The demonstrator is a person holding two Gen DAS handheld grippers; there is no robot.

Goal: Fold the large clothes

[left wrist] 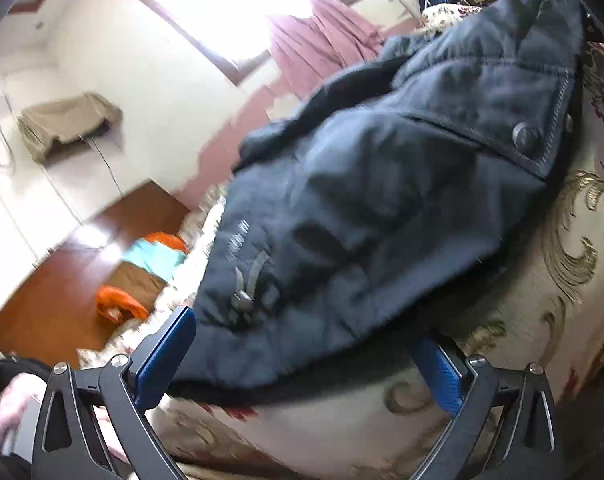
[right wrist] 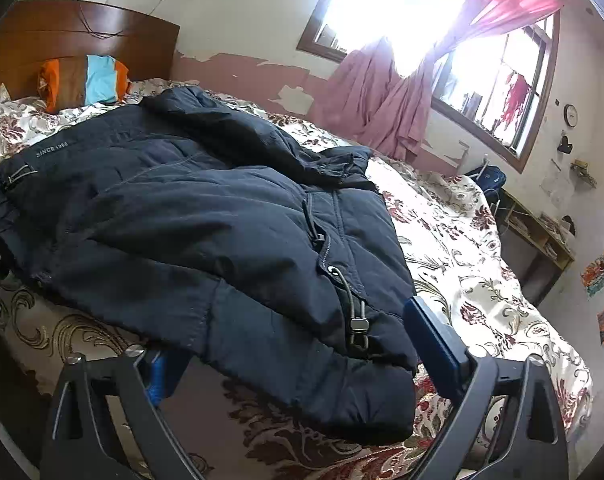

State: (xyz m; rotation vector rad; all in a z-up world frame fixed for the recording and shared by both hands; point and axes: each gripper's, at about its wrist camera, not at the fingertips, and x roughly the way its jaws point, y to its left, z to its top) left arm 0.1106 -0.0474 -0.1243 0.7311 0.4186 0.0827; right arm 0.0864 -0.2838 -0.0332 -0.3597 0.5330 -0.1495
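The dark navy padded jacket [right wrist: 206, 216] lies spread on the floral cream bedspread [right wrist: 482, 264], its hem nearest both tools. The left gripper [left wrist: 302, 356] and right gripper [right wrist: 290, 344] straddle that hem, jaws wide, apparently poised to pinch it for folding.

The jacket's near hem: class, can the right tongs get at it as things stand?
Probably yes. The right tongs stand open, with the near hem of the dark jacket lying between the two blue pads. Nothing lies over that edge; only the floral bedspread is underneath.
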